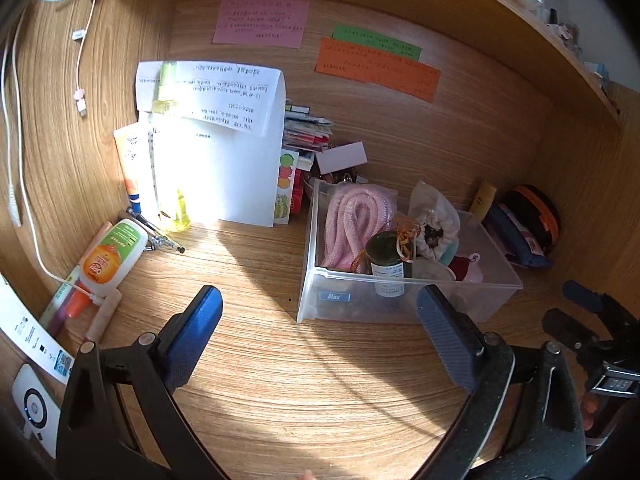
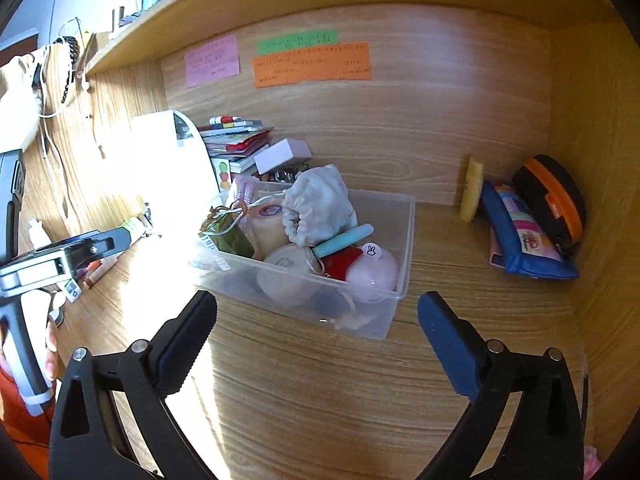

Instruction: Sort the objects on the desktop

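Mostly sorted: clear bin (image 1: 316,296) mid-desk already packed with bottle (image 1: 387,258), rope, pouches; 2 grippers, left (image 1: 320,320) and right (image 2: 318,316), spread wide and empty; pens (image 1: 160,232), tubes at left remaining.

Clear plastic bin (image 1: 316,300) upright on desk, full.

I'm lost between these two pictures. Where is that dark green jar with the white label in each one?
Left wrist view: the green jar stands at the front wall of the clear plastic bin, right of centre, beside the pink rope.
Right wrist view: the jar is at the bin's left end, left of centre.
Shared landmark: the orange note on the back panel.
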`<state>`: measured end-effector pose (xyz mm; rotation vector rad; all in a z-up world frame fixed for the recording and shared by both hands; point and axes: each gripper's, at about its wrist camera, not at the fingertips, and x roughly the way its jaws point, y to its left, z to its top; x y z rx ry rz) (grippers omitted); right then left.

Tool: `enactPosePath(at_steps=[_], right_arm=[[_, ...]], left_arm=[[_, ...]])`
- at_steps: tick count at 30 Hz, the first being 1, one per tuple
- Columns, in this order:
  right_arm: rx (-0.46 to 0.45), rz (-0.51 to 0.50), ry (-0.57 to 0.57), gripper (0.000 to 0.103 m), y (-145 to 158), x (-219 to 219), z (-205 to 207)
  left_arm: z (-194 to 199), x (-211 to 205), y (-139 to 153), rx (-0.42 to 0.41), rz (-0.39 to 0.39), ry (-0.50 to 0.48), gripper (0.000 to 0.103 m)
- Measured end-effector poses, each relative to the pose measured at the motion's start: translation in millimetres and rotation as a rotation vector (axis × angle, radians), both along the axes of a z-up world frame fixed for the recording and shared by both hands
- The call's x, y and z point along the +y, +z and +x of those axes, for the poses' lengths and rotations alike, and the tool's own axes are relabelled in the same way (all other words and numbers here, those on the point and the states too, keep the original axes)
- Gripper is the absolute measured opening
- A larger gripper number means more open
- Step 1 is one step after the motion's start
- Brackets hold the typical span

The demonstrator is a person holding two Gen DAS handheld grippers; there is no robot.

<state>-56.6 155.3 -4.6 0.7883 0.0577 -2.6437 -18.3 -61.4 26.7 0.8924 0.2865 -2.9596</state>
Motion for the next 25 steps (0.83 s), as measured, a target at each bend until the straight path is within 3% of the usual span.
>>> enactPosePath(at_steps=[12,19,25], right_arm=[[0.063,-0.022,0.0,0.103,9.8,5.4,33.6],[0.053,-0.038,-0.016,0.103,10.4,11.0,29.6],[0.027,-0.052,-0.031,0.103,5.7,14.2,19.8]], left_arm=[[19.7,35.7,0.2,0.032,-0.123,-0.063,0.099],[26.2,52.2,3.0,0.091,-0.185,-0.08,0.099],[27.4,56.2,5.9,0.122,-0.189,-0.082,0.1]])
